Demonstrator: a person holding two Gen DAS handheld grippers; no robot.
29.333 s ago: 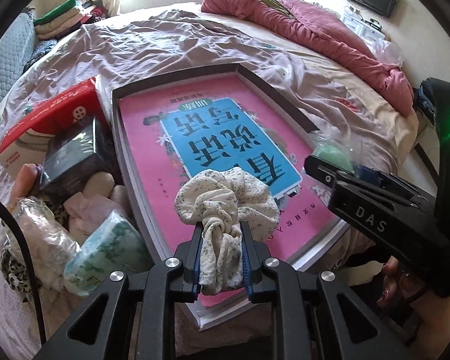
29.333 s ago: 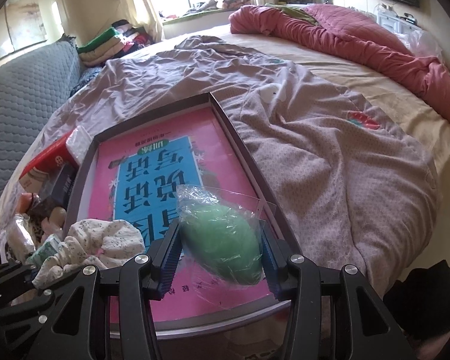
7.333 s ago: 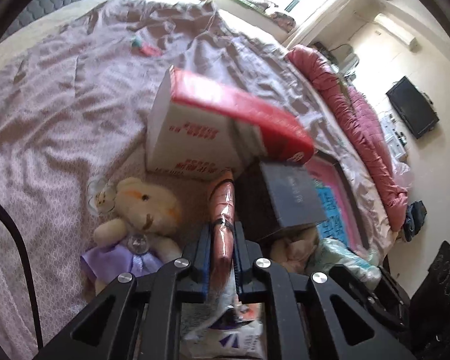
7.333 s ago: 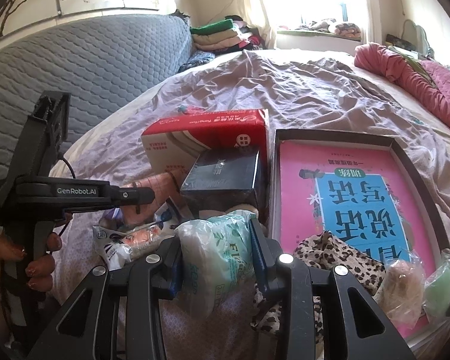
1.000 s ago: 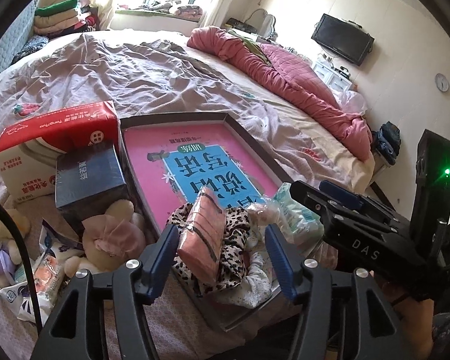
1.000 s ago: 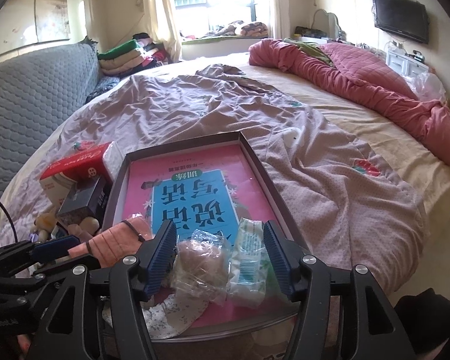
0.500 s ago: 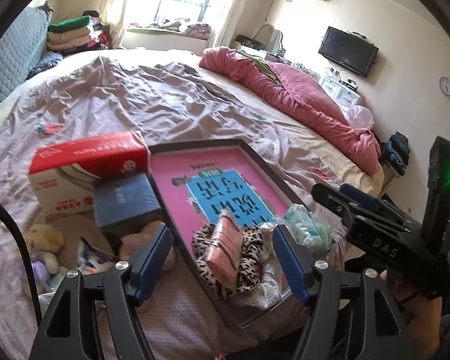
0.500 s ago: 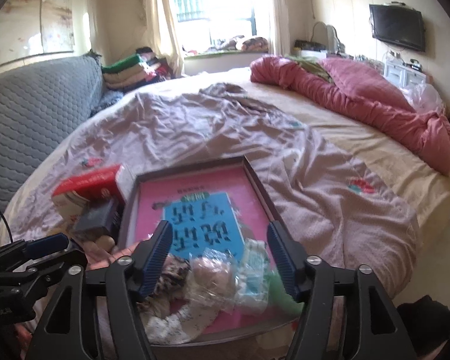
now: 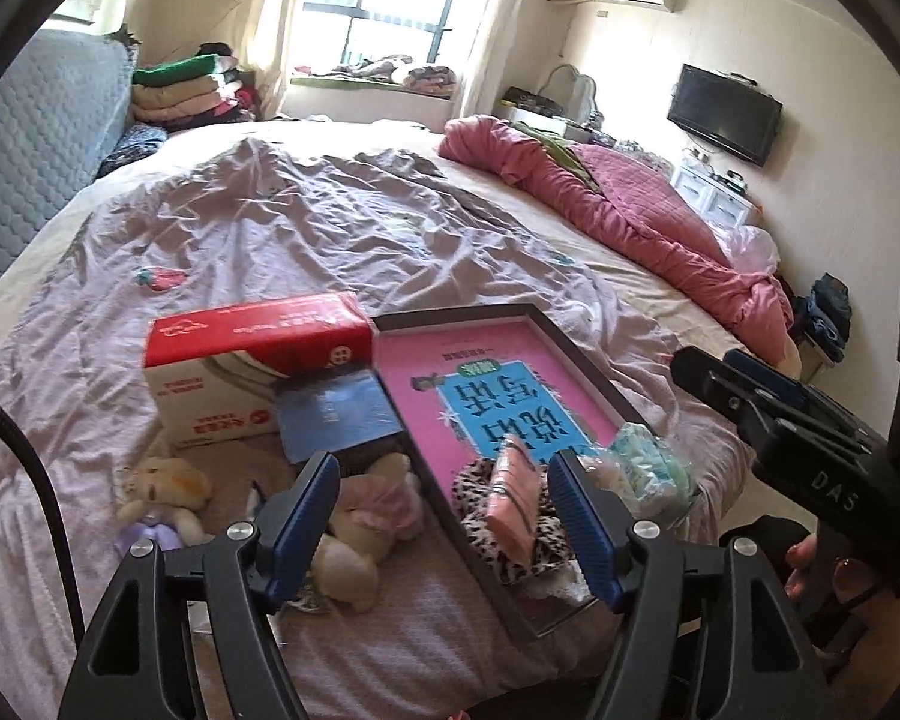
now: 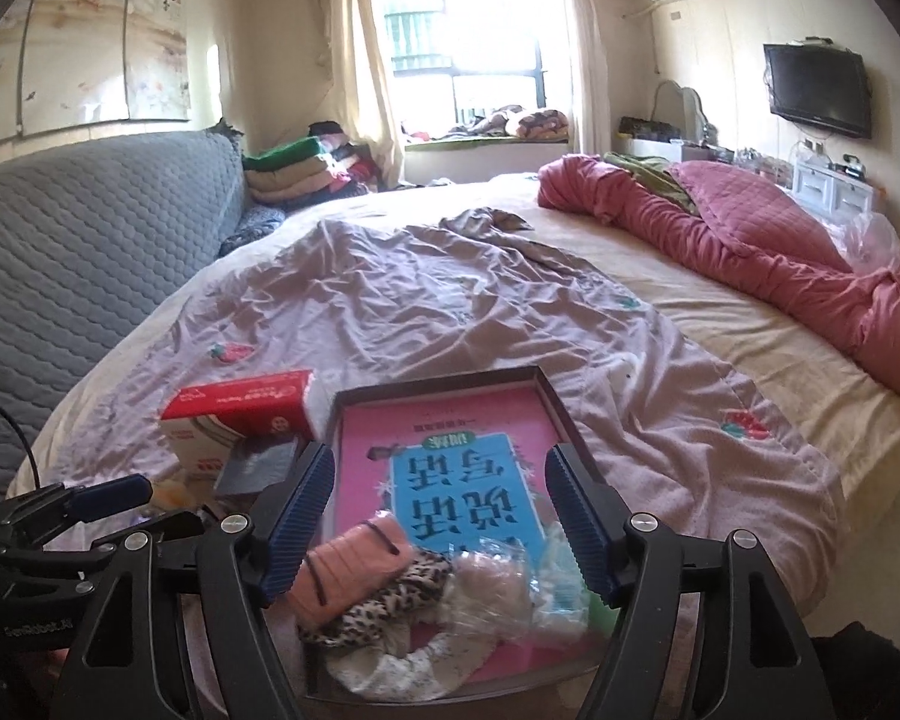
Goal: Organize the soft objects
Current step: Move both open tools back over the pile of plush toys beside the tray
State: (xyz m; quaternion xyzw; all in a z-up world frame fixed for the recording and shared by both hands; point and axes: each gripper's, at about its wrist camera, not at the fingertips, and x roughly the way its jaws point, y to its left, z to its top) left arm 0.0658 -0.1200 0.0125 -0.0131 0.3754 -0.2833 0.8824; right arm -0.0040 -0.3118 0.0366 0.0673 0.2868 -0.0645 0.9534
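Both your left gripper (image 9: 444,510) and right gripper (image 10: 441,516) have just been opening; their jaws stand spread with nothing pinched. The pink roll (image 9: 513,501) and tissue pack (image 9: 645,471) lie on the leopard cloth (image 10: 384,603) at the tray's (image 9: 576,354) near end, lower centre. Lift clear without snagging them. Then go lower left for the teddy (image 9: 165,495) and plush (image 9: 360,510), squeezing gently at the middle.

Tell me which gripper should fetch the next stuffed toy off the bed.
Left, probably. The left gripper is open and empty, with the pale stuffed toy just past its left finger. The right gripper, also open, faces the tray instead.
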